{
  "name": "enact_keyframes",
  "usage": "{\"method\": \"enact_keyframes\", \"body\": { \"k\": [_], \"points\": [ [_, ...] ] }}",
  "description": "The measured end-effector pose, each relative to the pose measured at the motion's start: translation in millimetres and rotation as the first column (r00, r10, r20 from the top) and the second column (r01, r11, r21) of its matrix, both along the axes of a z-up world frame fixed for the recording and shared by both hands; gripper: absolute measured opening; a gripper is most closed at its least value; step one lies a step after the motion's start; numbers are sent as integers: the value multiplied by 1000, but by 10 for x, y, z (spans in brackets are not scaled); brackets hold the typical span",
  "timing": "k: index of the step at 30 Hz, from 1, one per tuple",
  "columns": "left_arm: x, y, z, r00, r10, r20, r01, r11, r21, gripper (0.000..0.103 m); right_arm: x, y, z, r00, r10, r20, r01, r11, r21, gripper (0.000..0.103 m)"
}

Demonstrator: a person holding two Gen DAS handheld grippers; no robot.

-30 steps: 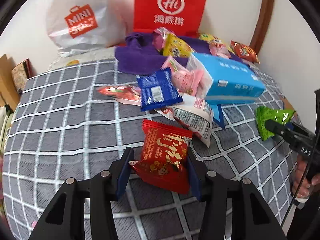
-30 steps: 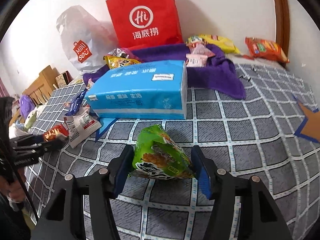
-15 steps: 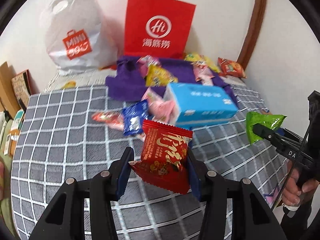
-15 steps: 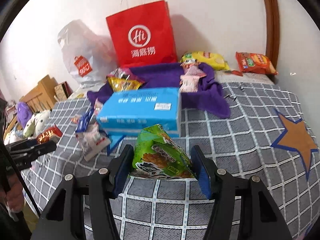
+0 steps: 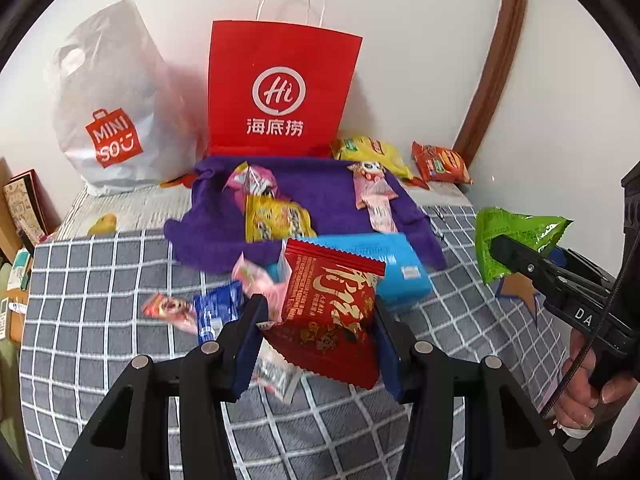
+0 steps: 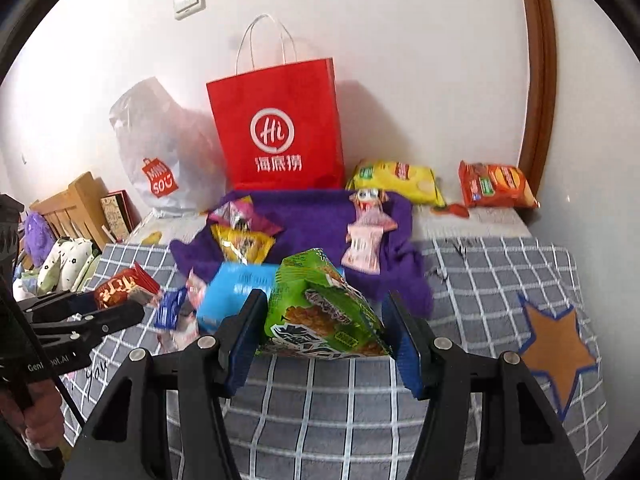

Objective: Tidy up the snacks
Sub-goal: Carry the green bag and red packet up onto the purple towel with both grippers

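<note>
- White plastic bag (image 5: pixel 116 104) with an orange logo: far left corner of the bed (image 5: pixel 100 288), against the wall.
- Red paper bag (image 5: pixel 280 88) with white handles: upright at the far edge, just right of the white bag.
- Purple cloth (image 5: pixel 320 196): spread in front of the red paper bag; on it a pink-wrapped packet (image 5: pixel 250 178), a yellow snack packet (image 5: pixel 276 220) and a pale pink packet (image 5: pixel 372 192).
- Blue snack packet (image 5: pixel 218 310) and a small red-and-pink packet (image 5: pixel 168 306): on the checked cover, left of centre, below the cloth.
- Left gripper (image 5: pixel 320 344): clamped on a red snack packet (image 5: pixel 332 308), pads pressing both its sides; packet upright and off the cover.
- Blue tissue pack (image 5: pixel 396 264): on the cover at the near edge of the cloth, partly hidden behind the red snack packet.
- Yellow chip bag (image 5: pixel 372 152) and orange chip bag (image 5: pixel 440 162): far right corner, by the wall.
- Right gripper (image 6: pixel 324 336): clamped on a green snack packet (image 6: pixel 324 308), held clear of the cover; from the left wrist view it sits out over the right edge of the bed, the person's hand (image 5: pixel 588 384) on its handle.
- Orange star patch (image 6: pixel 556 352): on the cover near the right edge.
</note>
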State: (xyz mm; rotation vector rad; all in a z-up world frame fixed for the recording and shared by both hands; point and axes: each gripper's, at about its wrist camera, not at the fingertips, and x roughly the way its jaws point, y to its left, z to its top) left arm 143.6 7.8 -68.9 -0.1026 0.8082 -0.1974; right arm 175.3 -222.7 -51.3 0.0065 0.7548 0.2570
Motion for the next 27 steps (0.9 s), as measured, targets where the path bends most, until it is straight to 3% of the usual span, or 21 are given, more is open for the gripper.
{"method": "enact_keyframes", "body": {
  "k": [18,27],
  "points": [
    [919,75,469,998,53,44,-54,998,26,48,1093,192,415,999,10,34,-10,1000,3,59],
    [1367,67,545,998,43,51,-44,999,8,49,1581,303,528,999,22,47,-24,999,34,59]
  ]
}}
